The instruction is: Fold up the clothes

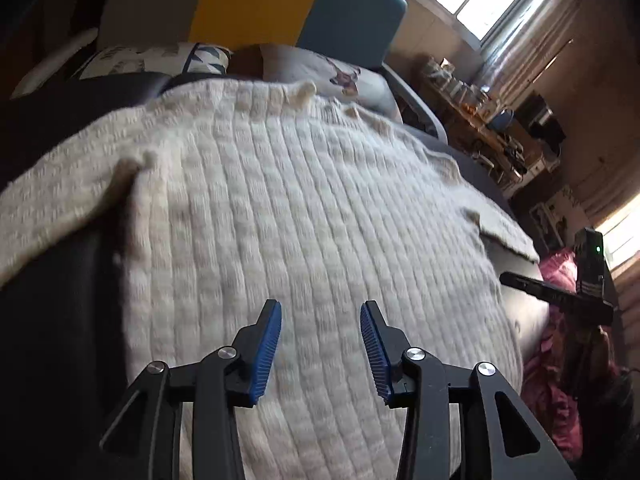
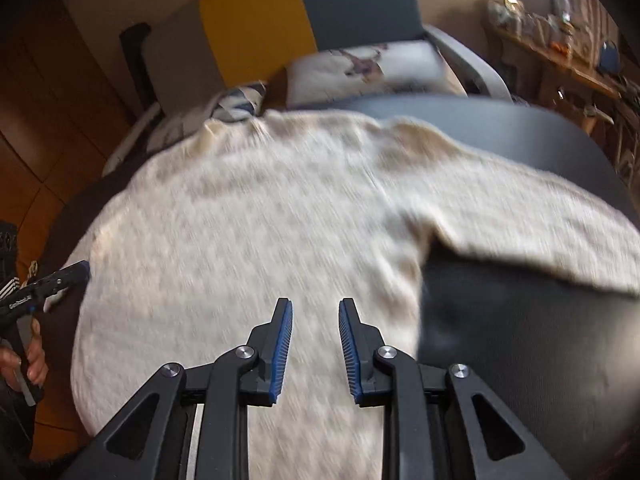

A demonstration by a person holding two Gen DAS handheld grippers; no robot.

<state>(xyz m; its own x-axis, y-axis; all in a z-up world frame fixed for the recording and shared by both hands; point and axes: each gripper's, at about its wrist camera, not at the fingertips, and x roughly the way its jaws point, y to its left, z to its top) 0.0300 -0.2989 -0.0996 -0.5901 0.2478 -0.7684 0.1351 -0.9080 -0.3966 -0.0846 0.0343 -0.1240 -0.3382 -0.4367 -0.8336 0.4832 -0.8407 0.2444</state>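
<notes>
While both your grippers, left gripper [image 1: 320, 344] and right gripper [image 2: 315, 346], hang parted and empty over the sweater [image 1: 312, 208], its sleeve [image 2: 520, 224] stretches rightward, nearest your right one.

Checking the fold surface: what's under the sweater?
The sweater lies on a dark bed cover, visible beside the body and under the sleeve. Whatever is beneath the body itself is covered.

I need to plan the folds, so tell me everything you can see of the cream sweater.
The cream sweater is a thick ribbed knit, spread flat on a dark bed cover. Its neckline lies toward the pillows; one sleeve stretches out sideways, the other likewise. Both grippers, left and right, hover open above its body, gripping nothing.
</notes>
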